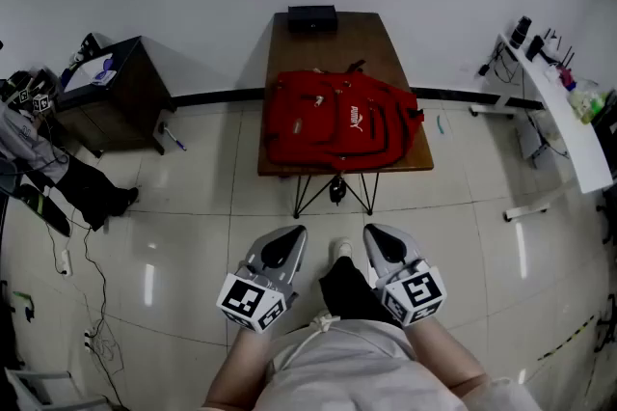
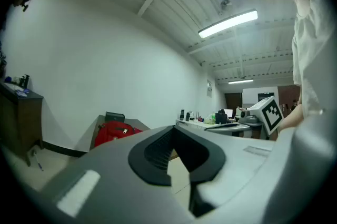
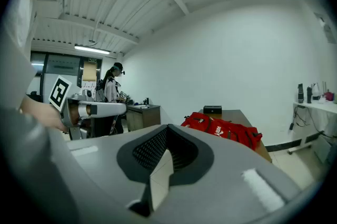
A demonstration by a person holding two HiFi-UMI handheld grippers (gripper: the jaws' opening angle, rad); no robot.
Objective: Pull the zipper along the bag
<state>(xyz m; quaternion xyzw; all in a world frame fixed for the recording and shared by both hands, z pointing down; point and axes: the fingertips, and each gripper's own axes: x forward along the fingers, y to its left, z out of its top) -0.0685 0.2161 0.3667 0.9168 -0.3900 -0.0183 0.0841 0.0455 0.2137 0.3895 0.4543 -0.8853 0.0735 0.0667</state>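
A red backpack (image 1: pixel 337 124) lies flat on a small brown table (image 1: pixel 333 38) and covers its near half. It also shows far off in the left gripper view as the backpack (image 2: pixel 113 132), and in the right gripper view as the backpack (image 3: pixel 221 127). Both grippers are held low in front of the person's body, well short of the table. The left gripper (image 1: pixel 285 237) is shut with nothing in it, its tips meeting (image 2: pixel 176 131). The right gripper (image 1: pixel 378 237) is also shut and empty (image 3: pixel 168 128). The zipper pull is too small to make out.
A black box (image 1: pixel 311 16) sits at the table's far end against the white wall. A dark cabinet (image 1: pixel 116 91) stands at the left, with a person (image 1: pixel 43 163) beside it and cables (image 1: pixel 92 303) on the tiled floor. A white desk (image 1: pixel 569 115) runs along the right.
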